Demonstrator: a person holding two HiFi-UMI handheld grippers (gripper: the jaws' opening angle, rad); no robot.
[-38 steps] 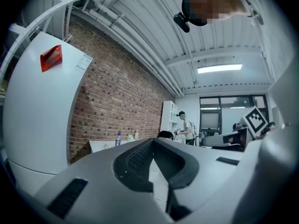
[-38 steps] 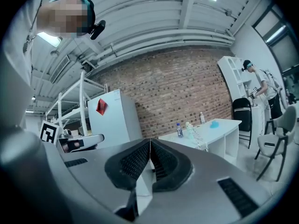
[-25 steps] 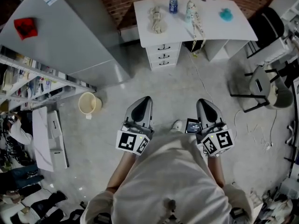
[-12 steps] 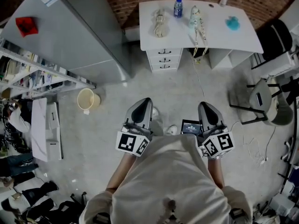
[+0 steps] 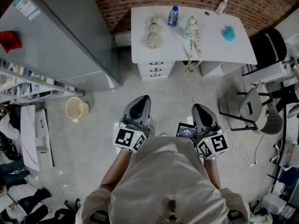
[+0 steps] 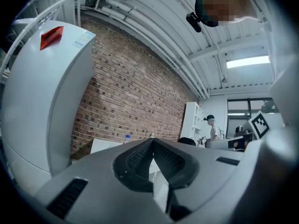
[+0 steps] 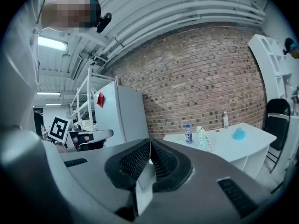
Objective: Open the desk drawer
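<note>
Standing well back from the white desk [image 5: 212, 43], we hold the left gripper [image 5: 141, 101] and right gripper [image 5: 199, 108] with jaws pressed together, empty, while its three drawers [image 5: 156, 70] sit closed under the top, near the refrigerator [image 5: 60, 36].

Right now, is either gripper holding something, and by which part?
Nothing is held: the left gripper and the right gripper are both shut and empty, away from the desk.

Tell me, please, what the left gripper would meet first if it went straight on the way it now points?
Probably the desk, about at its drawer stack: the left gripper, jaws shut, points at it across the floor; depth is hard to judge.
</note>
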